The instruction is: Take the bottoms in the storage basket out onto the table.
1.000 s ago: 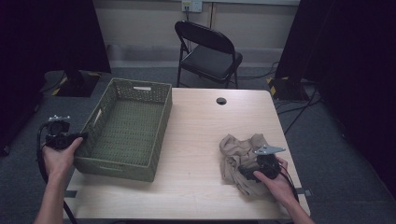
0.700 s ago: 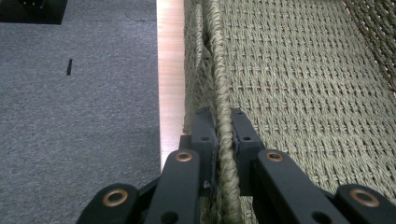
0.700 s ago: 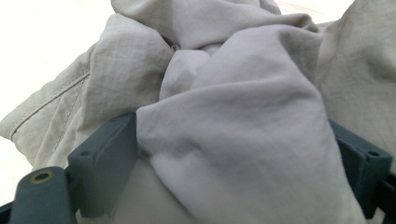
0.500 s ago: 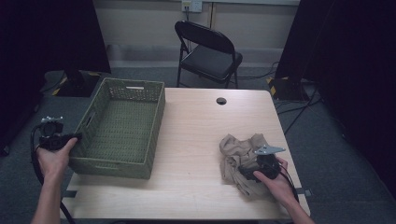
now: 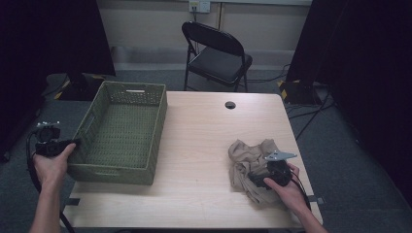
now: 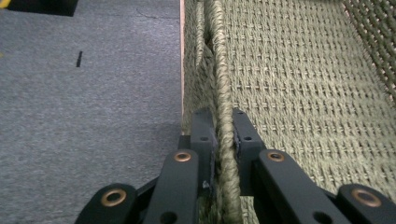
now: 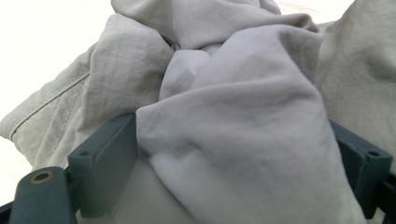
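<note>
The basket [image 5: 121,131], a green woven tray, is set at the left of the table [image 5: 204,145], its left wall hanging past the table's edge. That wall's braided rim [image 6: 224,140] is pinched by the left gripper [image 6: 224,119], one jaw outside and one inside, with the pads pressed tight against the weave. Such a hold on the rim, taken from the near-left corner, seems meant for dragging or steadying the basket rather than lifting it, since one corner grip would let a wide tray tip. In the high view the left hand [image 5: 51,162] is seen off the table's left side, level with the basket's near end.

The cloth [image 5: 252,162], a crumpled beige garment, is bunched at the near right of the table, well apart from the basket. The right gripper [image 7: 233,154] is pushed into the heap from the near side: its jaws stand wide, with a thick fold of fabric bulging between them. Whether the pads already press on that fold cannot be told, since the fabric hides them. In the high view the right hand [image 5: 286,187] is laid over the near part of the cloth.

The likely purpose is judged to be packing: the basket is held where the cloth can be dropped into it.

A folding chair [image 5: 218,53] stands beyond the far edge, and a cable hole [image 5: 230,105] is seen in the tabletop.
</note>
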Tool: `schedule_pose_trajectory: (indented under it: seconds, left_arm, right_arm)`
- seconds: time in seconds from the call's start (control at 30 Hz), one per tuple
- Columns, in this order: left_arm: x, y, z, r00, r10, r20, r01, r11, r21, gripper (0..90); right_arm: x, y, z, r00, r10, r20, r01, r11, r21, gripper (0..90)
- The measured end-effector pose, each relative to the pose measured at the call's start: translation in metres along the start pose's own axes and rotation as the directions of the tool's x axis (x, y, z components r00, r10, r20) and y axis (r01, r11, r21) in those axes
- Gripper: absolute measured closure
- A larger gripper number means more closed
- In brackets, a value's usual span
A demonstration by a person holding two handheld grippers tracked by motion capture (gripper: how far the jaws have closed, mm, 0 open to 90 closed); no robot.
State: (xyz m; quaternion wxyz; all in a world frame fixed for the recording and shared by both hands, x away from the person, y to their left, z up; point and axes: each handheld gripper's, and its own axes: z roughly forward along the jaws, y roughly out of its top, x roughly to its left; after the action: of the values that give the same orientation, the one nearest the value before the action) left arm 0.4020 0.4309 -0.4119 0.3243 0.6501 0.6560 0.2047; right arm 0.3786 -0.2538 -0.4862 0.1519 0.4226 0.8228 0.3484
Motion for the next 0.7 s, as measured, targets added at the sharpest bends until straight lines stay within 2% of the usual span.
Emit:
schedule_pose_trajectory:
  seconds: [0.1, 0.2, 0.37, 0.47, 0.57, 0.7]
  left_arm:
    - [0.003, -0.001, -0.002, 0.9992, -0.029, 0.028, 0.029, 0.9996, -0.004, 78.6]
    - [0.002, 0.001, -0.007, 0.9999, -0.01, 0.008, 0.01, 0.9993, -0.036, 68.3]
    - [-0.012, 0.011, -0.013, 0.9992, 0.038, -0.009, -0.038, 0.9964, -0.075, 63.9]
    - [-0.026, 0.015, -0.012, 0.9939, 0.076, -0.08, -0.081, 0.9948, -0.062, 58.3]
    - [-0.03, 0.014, -0.012, 0.9919, 0.07, -0.105, -0.079, 0.9936, -0.081, 56.3]
    - [-0.03, 0.013, -0.016, 0.9939, 0.049, -0.099, -0.061, 0.9907, -0.122, 55.8]
  right_arm:
    - [0.0, 0.0, 0.0, 1.0, 0.0, 0.001, 0.0, 1.0, 0.001, 12.7]
    - [0.0, 0.0, 0.0, 1.0, 0.0, 0.0, 0.0, 1.0, 0.0, 12.6]
    - [0.0, 0.0, 0.0, 1.0, -0.001, 0.001, 0.001, 1.0, 0.003, 12.6]
    - [0.0, 0.0, 0.0, 1.0, -0.001, 0.0, 0.001, 1.0, 0.002, 12.6]
    - [0.0, 0.0, 0.0, 1.0, -0.002, -0.002, 0.002, 1.0, 0.001, 12.6]
    - [0.0, 0.0, 0.0, 1.0, -0.003, -0.002, 0.003, 1.0, 0.001, 12.6]
